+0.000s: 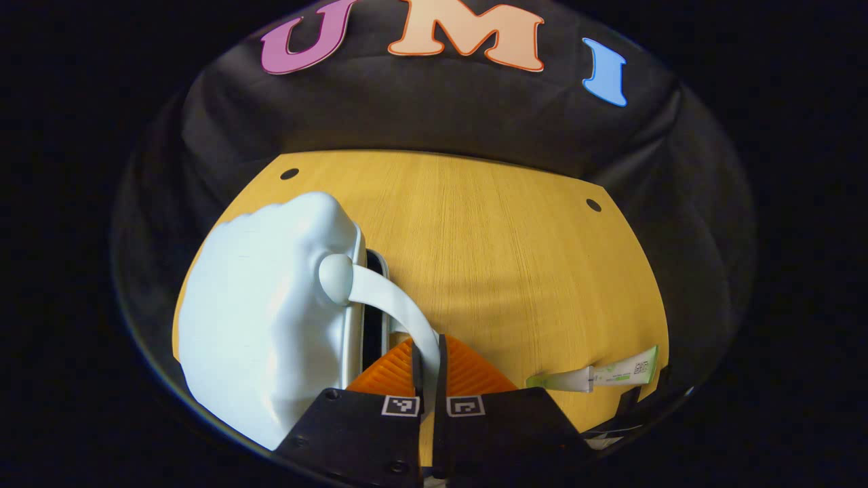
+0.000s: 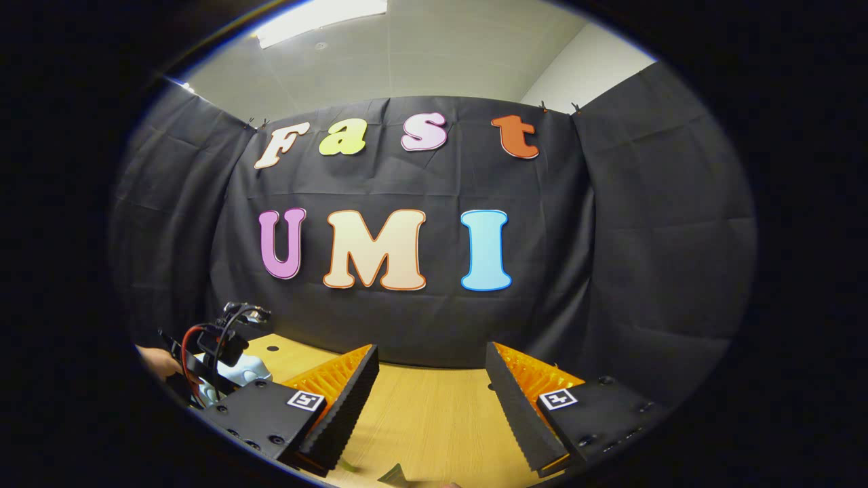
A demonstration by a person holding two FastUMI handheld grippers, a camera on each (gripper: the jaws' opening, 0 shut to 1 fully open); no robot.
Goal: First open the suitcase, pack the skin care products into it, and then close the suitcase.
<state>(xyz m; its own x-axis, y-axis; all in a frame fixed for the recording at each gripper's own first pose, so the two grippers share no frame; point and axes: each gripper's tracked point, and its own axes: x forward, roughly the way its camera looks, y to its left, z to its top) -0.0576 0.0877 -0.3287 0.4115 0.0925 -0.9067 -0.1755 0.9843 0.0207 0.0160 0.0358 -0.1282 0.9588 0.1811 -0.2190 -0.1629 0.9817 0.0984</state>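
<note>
Two steps of the three look unfinished, and the first is only under way. The bench (image 1: 488, 237) is wide and mostly bare. On its left side stands the case (image 1: 264, 325), pale and shell-shaped, upright on its edge, with a dark gap showing along its seam, so it looks parted a little but not laid open. A pale strap (image 1: 397, 305) runs from a round knob on the case down to the left tongs (image 1: 426, 379), which are nearly closed and pinch the strap between both fingers. A tube (image 1: 597, 376) of skin care lies flat near the bench's near right edge, well apart from the case and not yet packed.

The right tongs (image 2: 430, 400) hang over the bench, spread wide with nothing between them. I judge that the opening, packing and closing all remain.
</note>
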